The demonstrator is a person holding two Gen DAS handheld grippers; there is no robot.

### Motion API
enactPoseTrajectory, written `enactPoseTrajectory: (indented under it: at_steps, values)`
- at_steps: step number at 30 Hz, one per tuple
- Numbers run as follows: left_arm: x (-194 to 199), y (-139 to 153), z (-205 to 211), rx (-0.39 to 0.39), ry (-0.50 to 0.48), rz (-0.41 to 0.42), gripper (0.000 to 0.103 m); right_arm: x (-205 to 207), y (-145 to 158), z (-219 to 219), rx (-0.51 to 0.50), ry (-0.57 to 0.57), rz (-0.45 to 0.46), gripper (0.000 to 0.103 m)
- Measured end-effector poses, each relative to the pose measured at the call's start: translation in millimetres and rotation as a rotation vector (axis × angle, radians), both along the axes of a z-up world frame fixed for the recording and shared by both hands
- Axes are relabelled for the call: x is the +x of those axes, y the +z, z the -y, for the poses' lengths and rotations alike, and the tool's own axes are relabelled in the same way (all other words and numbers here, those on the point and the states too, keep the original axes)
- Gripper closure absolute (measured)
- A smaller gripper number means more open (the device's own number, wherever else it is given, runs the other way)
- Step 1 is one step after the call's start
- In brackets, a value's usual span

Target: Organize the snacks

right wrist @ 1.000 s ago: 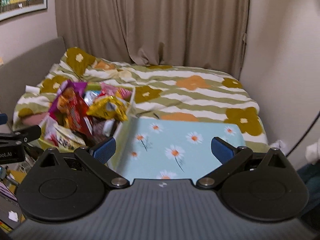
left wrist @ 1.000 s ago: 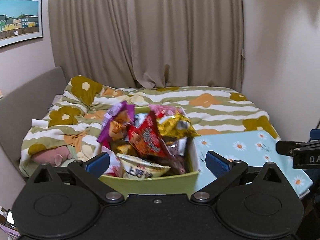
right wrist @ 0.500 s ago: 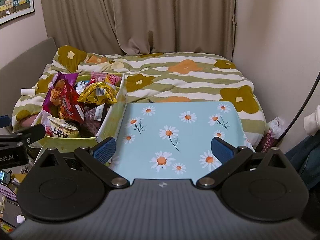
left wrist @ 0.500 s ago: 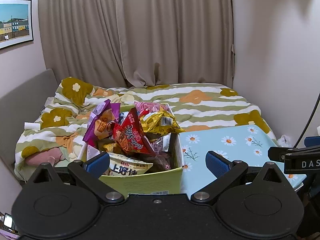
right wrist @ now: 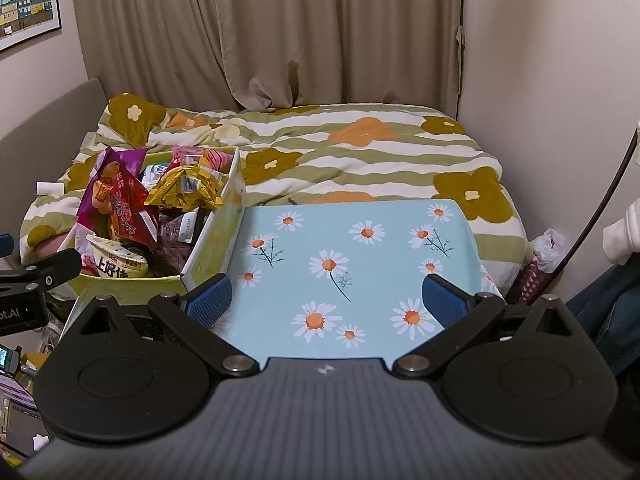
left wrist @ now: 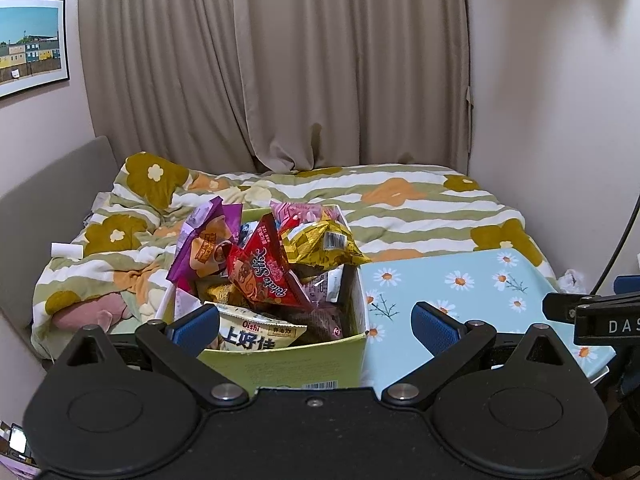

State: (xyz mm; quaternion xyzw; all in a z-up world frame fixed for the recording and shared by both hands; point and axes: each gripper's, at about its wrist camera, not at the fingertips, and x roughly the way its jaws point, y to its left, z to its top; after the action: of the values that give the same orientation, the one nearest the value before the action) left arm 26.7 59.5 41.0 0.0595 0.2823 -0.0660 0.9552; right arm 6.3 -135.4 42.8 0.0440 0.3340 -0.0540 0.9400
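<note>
This is a bedroom in a home. A bed [right wrist: 360,152] fills most of the room, covered by a striped quilt [left wrist: 400,208] printed with large flowers, and its far edge meets closed beige curtains [left wrist: 280,64] that hang to the mattress. A framed picture [left wrist: 30,44] of coloured houses hangs on the left wall. A padded grey headboard [left wrist: 52,188] runs along the bed's left edge. A daisy-print board [right wrist: 352,264] lies at the bed's near edge.
</note>
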Motion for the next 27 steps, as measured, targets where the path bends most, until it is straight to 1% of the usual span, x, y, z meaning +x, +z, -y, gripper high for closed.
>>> enactPoseTrajectory:
  at_steps: [22, 27]
  values:
    - [-1.4, -2.3, -8.4, -0.007, 0.012, -0.009, 0.0, 0.5, -1.1, -0.7, -0.003, -0.004, 0.001, 0.0]
    - [-1.8, -1.7, -13.3, -0.027, 0.029, -0.014, 0.0, 1.2, -1.1, -1.6, -0.001, -0.005, 0.0, 0.0]
